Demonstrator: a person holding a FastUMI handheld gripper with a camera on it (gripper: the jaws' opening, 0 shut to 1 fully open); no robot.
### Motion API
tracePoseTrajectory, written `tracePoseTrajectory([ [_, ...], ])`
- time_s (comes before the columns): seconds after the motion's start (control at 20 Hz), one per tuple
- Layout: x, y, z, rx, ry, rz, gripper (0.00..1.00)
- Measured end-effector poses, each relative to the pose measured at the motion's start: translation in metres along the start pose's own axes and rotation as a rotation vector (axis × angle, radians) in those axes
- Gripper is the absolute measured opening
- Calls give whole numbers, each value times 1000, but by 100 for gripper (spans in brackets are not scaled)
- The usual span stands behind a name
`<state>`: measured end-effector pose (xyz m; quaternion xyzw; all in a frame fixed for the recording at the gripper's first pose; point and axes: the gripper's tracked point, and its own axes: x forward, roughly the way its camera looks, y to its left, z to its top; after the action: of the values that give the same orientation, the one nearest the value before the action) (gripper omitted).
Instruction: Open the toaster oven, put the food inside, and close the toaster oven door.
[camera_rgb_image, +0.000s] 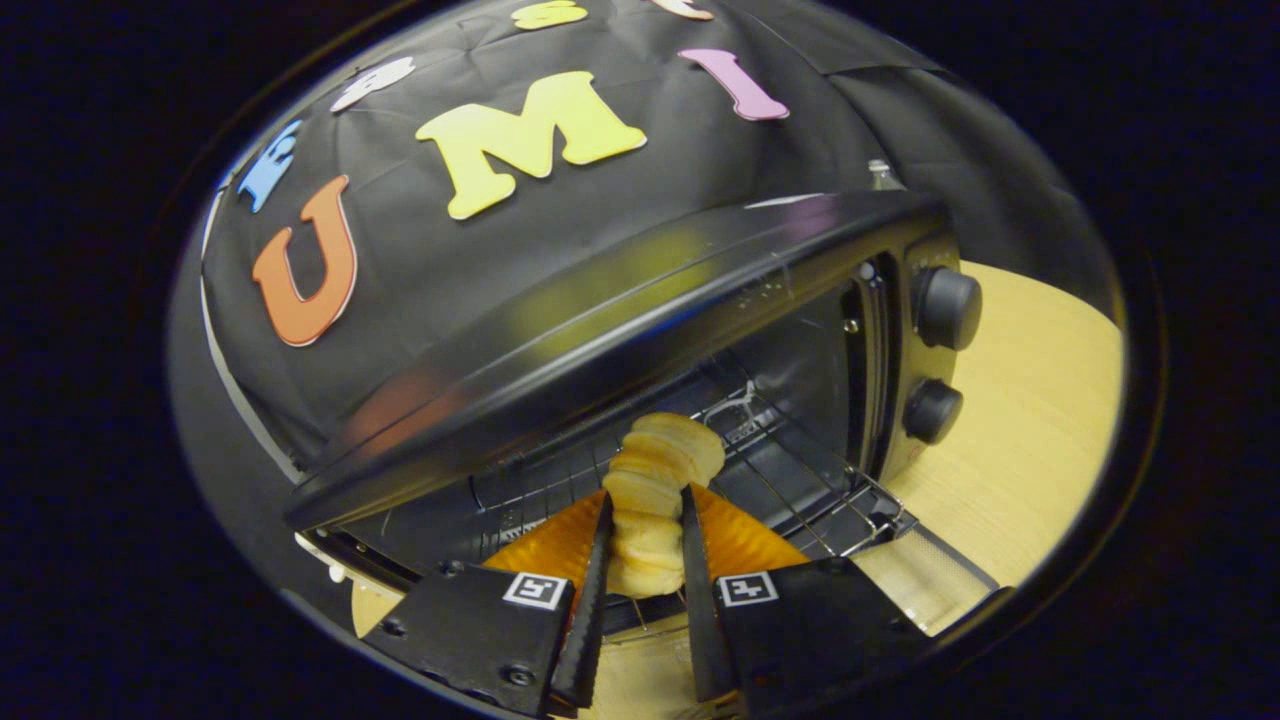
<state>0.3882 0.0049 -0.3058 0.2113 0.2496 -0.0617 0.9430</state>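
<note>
A pale, ridged piece of bread-like food stands lengthwise between the two fingers of the gripper. Both fingers press against its sides, so the gripper is closed around it and holding it. The far end of the food reaches past the fingertips and into the mouth of the toaster oven.

Just under the food lies an orange, fluted tray, spreading out to the left and right of the fingers. It sits at the front of the oven's wire rack, which runs back into the dark cavity.

The toaster oven is black and its door is open, with the cavity in plain sight. Part of the lowered door shows near the right finger. On the oven's right side, two round black knobs sit one above the other: an upper knob and a lower knob.

The oven stands on a light wooden desk, which stretches away to the right. Black cloth hangs behind the oven.
</note>
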Motion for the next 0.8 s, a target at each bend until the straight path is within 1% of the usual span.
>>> tracePoseTrajectory([
  [0.1,3,5,0,-16,-9,14,42],
  [0.15,4,6,-1,-19,-9,18,45],
  [0.3,8,6,-4,-12,-9,6,49],
  [0.35,8,5,-8,-9,2,5,54],
  [0.5,-2,13,-11,-10,20,35,68],
  [0.6,-20,14,-11,-54,16,30,87],
  [0.65,-30,14,-16,-78,36,32,97],
  [0.7,-40,15,-23,-105,63,44,100],
  [0.8,-66,15,-31,-161,95,76,100],
])
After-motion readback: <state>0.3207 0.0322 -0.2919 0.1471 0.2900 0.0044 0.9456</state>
